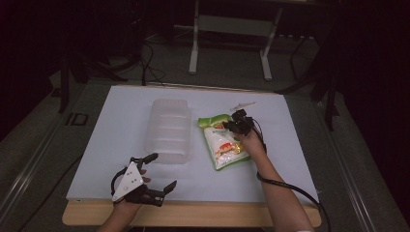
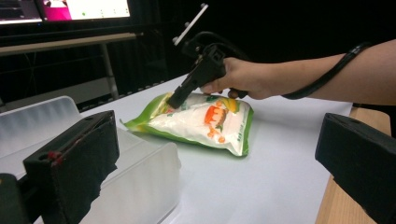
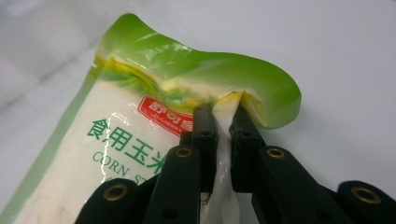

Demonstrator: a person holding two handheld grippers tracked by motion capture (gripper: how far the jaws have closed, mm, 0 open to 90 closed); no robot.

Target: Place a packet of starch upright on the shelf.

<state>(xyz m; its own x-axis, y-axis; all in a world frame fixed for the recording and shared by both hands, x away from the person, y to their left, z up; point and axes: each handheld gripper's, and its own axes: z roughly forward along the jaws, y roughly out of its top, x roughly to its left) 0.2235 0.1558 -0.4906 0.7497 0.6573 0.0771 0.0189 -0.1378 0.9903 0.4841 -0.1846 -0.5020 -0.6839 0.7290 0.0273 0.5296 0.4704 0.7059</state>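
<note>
right gripper [image 3: 223, 112]: pinching a thin film fold by the corn starch bag [image 3: 140, 140] top seal
left gripper [image 1: 157, 171]: idling wide open, empty
risk: film slipping or tearing under the bag's weight

White-topped table [image 1: 121, 121] with a wood front edge. Clear plastic container [image 1: 168, 130] lies mid-table, a bit toward the left edge. Green-and-white corn starch bag [image 1: 223, 142] lies flat just right of it, apart, its green top pointing to the far edge.

The corn starch bag [image 3: 140, 154] runs off the right gripper view's bottom edge.
</note>
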